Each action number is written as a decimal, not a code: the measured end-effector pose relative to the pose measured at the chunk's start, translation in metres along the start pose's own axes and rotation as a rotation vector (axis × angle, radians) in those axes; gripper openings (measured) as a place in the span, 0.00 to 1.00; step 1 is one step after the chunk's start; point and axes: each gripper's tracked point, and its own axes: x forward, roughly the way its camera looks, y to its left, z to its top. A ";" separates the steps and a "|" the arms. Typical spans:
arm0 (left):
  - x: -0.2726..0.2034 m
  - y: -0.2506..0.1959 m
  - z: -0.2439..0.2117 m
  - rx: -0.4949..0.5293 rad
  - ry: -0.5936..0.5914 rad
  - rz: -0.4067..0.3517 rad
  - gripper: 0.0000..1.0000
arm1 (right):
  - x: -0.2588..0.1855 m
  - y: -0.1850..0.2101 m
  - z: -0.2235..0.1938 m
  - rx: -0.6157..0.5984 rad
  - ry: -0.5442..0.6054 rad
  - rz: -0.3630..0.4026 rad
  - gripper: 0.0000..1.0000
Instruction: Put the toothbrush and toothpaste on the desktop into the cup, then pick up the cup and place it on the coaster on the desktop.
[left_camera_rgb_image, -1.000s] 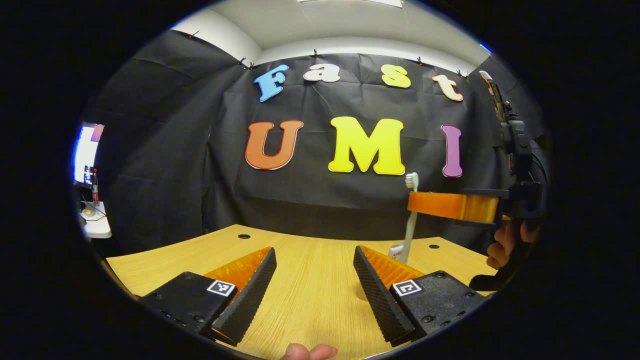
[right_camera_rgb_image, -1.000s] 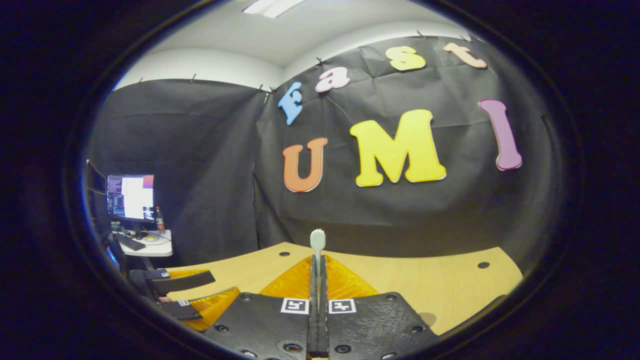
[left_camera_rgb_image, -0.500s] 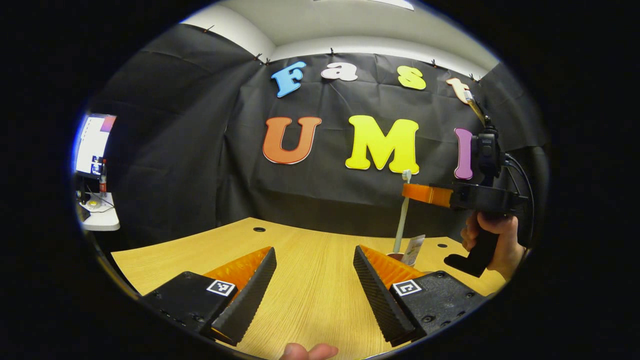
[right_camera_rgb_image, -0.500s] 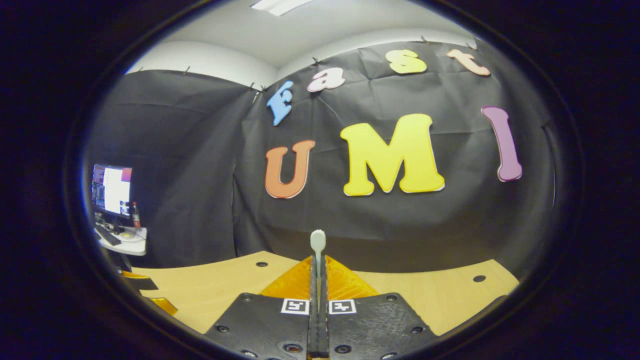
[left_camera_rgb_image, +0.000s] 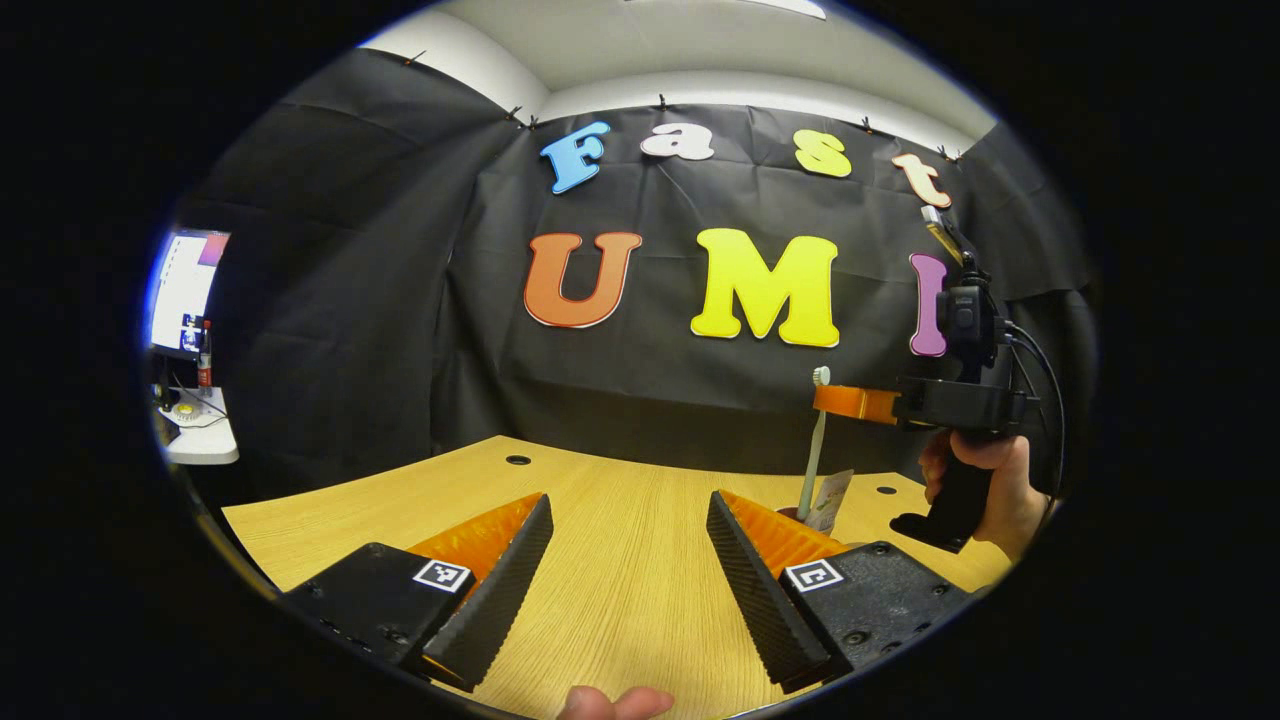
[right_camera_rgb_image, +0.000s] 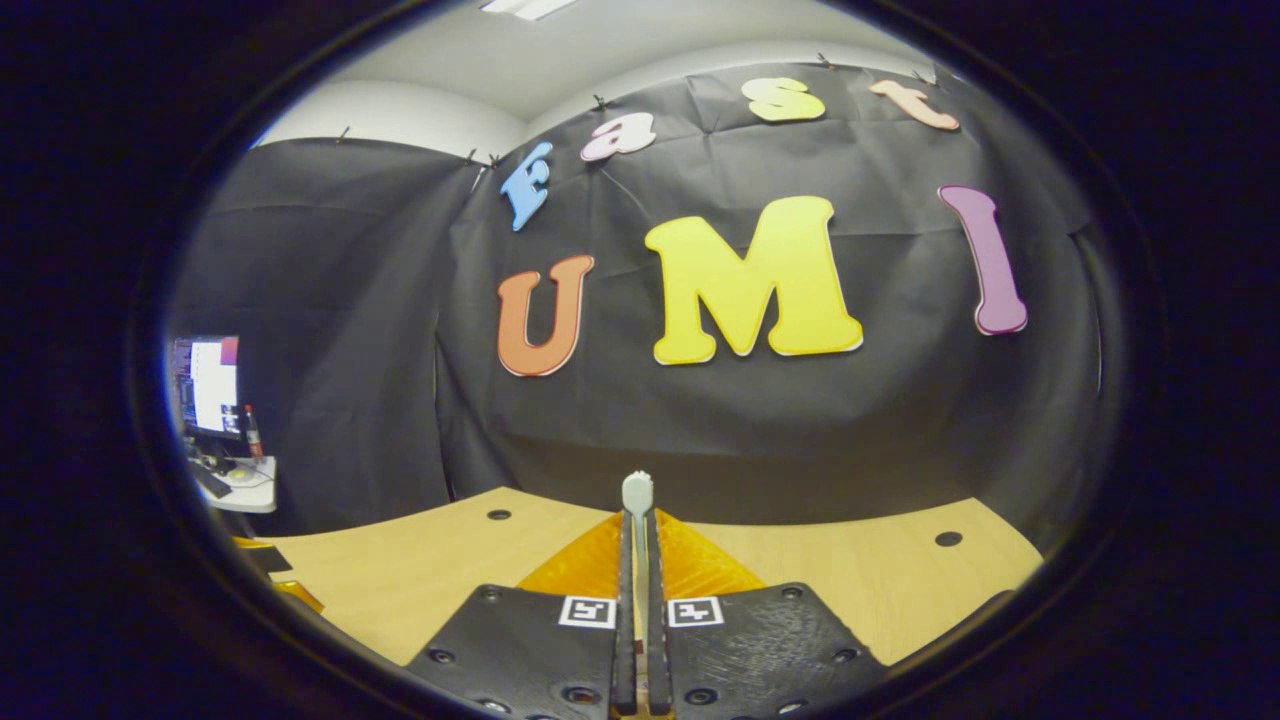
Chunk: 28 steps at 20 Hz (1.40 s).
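Observation:
In the left gripper view a pale toothbrush (left_camera_rgb_image: 813, 450) stands upright at the right, bristles up. Its lower end goes down into a brown cup (left_camera_rgb_image: 790, 513), mostly hidden behind my left gripper's finger. A white toothpaste tube (left_camera_rgb_image: 829, 498) leans in the same cup. My right gripper (left_camera_rgb_image: 820, 398), held by a hand (left_camera_rgb_image: 985, 470), is shut on the toothbrush just under its head. In the right gripper view the toothbrush (right_camera_rgb_image: 637, 492) sticks up between the fingers of the right gripper (right_camera_rgb_image: 637, 516). My left gripper (left_camera_rgb_image: 628, 500) hovers open over the wooden desktop (left_camera_rgb_image: 620, 570), holding nothing.
A side table with a lit monitor (left_camera_rgb_image: 185, 290) stands beyond the desk's left end; the right gripper view has the monitor (right_camera_rgb_image: 210, 385) too. Cable holes (left_camera_rgb_image: 518, 460) dot the desktop near the back wall. A thumb (left_camera_rgb_image: 615, 703) shows at the bottom edge.
The right gripper with the toothbrush has moved away from my left gripper and lowered a little, bringing the brush's foot into the cup. The gap between its fingers looks slightly wider. Left gripper stays open.

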 end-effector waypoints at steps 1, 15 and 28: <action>0.001 0.000 -0.001 -0.002 0.003 0.002 0.98 | -0.001 -0.002 0.001 -0.006 -0.003 0.003 0.16; -0.003 -0.034 0.012 0.028 0.014 -0.026 0.98 | -0.059 -0.046 0.024 -0.028 -0.081 -0.072 0.94; 0.041 -0.101 0.025 0.047 0.407 -0.192 0.98 | -0.189 -0.176 0.029 -0.053 -0.116 -0.254 0.94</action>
